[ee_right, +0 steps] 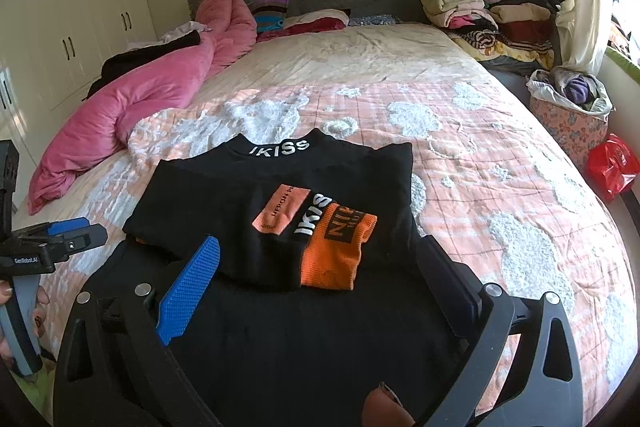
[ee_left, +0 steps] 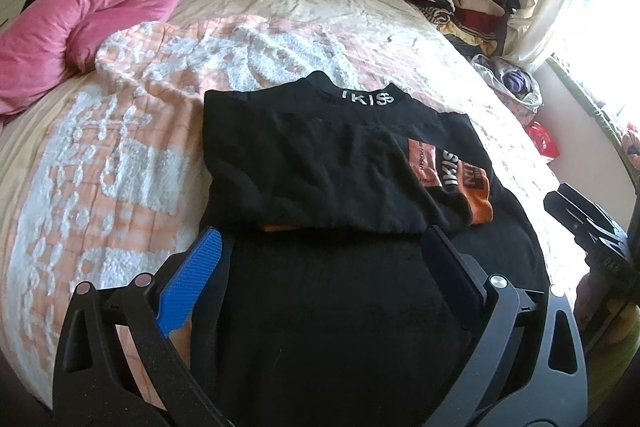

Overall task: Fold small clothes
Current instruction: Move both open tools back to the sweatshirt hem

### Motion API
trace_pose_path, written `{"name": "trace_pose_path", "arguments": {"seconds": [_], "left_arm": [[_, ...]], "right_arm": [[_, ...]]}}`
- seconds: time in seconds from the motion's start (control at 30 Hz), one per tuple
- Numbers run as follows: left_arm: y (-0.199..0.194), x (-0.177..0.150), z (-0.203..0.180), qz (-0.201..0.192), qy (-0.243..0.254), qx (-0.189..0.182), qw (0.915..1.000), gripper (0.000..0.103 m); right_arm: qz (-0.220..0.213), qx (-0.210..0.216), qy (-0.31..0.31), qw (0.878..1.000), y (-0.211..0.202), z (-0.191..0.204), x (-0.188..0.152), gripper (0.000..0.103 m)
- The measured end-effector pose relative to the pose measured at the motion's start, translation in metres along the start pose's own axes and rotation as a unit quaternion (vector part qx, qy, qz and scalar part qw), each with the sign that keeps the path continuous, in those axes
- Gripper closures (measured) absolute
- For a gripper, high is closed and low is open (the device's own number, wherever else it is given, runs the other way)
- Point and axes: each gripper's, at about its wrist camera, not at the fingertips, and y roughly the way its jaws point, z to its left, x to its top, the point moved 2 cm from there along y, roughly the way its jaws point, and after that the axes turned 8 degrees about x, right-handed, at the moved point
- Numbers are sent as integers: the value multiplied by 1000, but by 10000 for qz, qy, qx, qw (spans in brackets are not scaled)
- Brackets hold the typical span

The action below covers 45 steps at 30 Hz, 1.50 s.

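A black top [ee_left: 320, 155] with a white-lettered collar and orange patches lies on the bed, its sleeves folded in; it also shows in the right wrist view [ee_right: 224, 199]. Its lower part [ee_left: 340, 307] runs toward me under both grippers. My left gripper [ee_left: 324, 251] is open and empty, its jaws wide apart just above the lower cloth near the left side. My right gripper [ee_right: 320, 263] is open and empty over the lower cloth, near the orange cuff [ee_right: 336, 251]. The left gripper also shows at the left edge of the right wrist view [ee_right: 60, 239].
The bed has a peach and white cover [ee_right: 480, 187]. A pink duvet [ee_right: 140, 99] lies at the left. Stacks of folded clothes [ee_right: 480, 7] sit at the back right. A flowered basket [ee_right: 568, 123] and a red bag [ee_right: 612, 163] stand at the bed's right.
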Motion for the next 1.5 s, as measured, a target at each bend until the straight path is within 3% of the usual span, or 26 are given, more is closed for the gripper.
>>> {"name": "trace_pose_path", "arguments": {"seconds": [0.37,1.5], "left_arm": [[-10,-16,4,21,101,111,9999,9],[-22,-86,40,480,114,421,9979,9]], "right_arm": [[33,-41,-16,10000,-14,-3,-11,5],[703,-414,13,9967,-42,-30,-79,5]]}}
